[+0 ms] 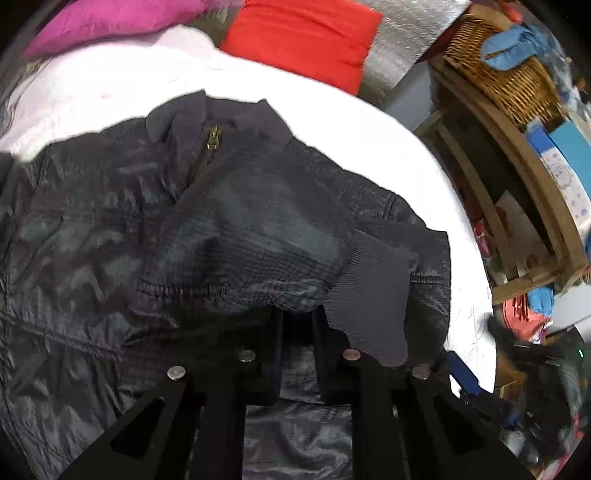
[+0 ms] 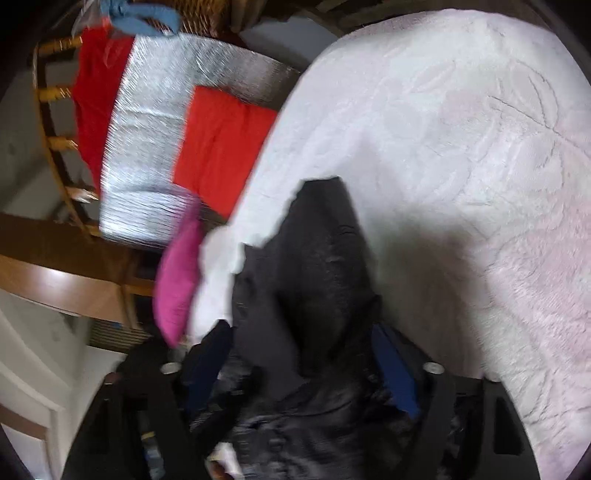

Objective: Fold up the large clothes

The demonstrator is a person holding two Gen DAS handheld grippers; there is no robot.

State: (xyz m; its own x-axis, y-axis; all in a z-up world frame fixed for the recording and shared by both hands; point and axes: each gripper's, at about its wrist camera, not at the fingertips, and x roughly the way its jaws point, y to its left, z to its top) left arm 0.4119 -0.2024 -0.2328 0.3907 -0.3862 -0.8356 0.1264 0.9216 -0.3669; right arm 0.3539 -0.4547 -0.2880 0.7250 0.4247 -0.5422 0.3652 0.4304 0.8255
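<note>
A dark shiny jacket (image 1: pixel 110 240) lies zipped, collar away from me, on a white bedspread (image 1: pixel 314 110). Its sleeve is folded across the chest, and the ribbed cuff (image 1: pixel 369 302) hangs just over my left gripper (image 1: pixel 295 332). That gripper's jaws stand close together, nipping the sleeve's edge, and the fingertips are hidden under the fabric. In the blurred right wrist view another part of the jacket (image 2: pixel 325 258) bunches up between the wide-apart blue fingers (image 2: pixel 393 369) of my right gripper (image 2: pixel 301 365). It fills the gap, with no clear squeeze on it.
A red cushion (image 1: pixel 303 37), a magenta pillow (image 1: pixel 110 18) and a silver foil mat (image 2: pixel 147 129) lie past the head of the bed. To the right of the bed's edge stands a wooden shelf (image 1: pixel 517 166) with a wicker basket (image 1: pixel 506 74). Pale bedspread (image 2: pixel 443 129) stretches beyond the jacket.
</note>
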